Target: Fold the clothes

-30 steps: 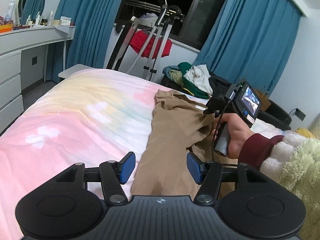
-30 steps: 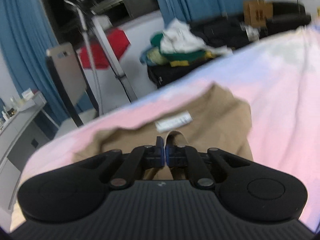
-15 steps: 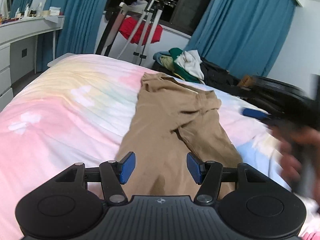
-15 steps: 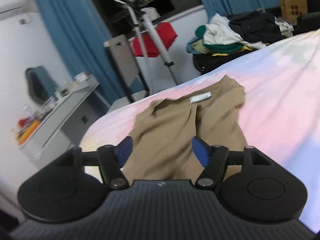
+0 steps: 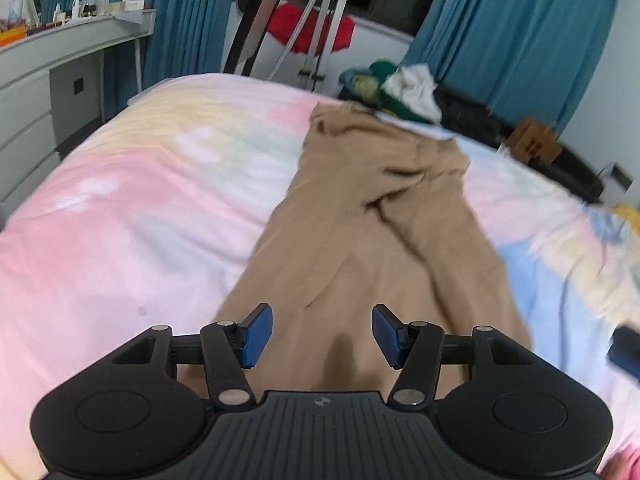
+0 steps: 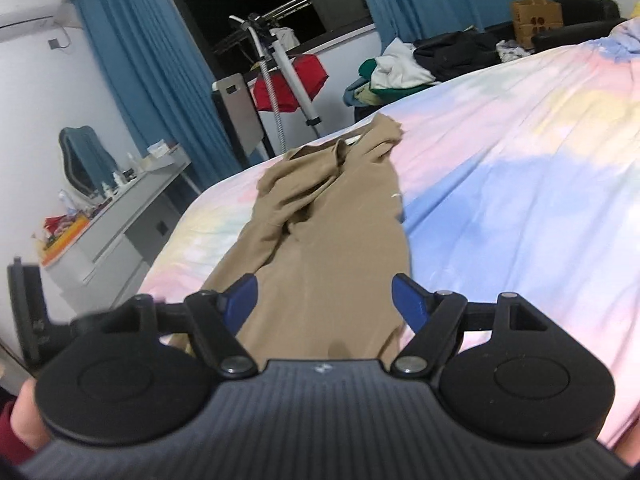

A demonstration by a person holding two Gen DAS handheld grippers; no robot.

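The tan trousers [image 5: 372,232] lie lengthwise, mid-frame, on the pastel bed [image 5: 120,220], legs seemingly doubled together; cross-folds remain. Left gripper [image 5: 322,334] and right gripper [image 6: 324,300] gape wide, empty.

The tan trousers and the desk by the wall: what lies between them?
Only bare pastel bedspread, then a strip of floor before the desk, in the right wrist view. The trousers lie flat.

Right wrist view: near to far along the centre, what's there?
Open right tongs → tan trousers laid lengthwise on the bed → grey board and steamer pole with a red garment → dark window.
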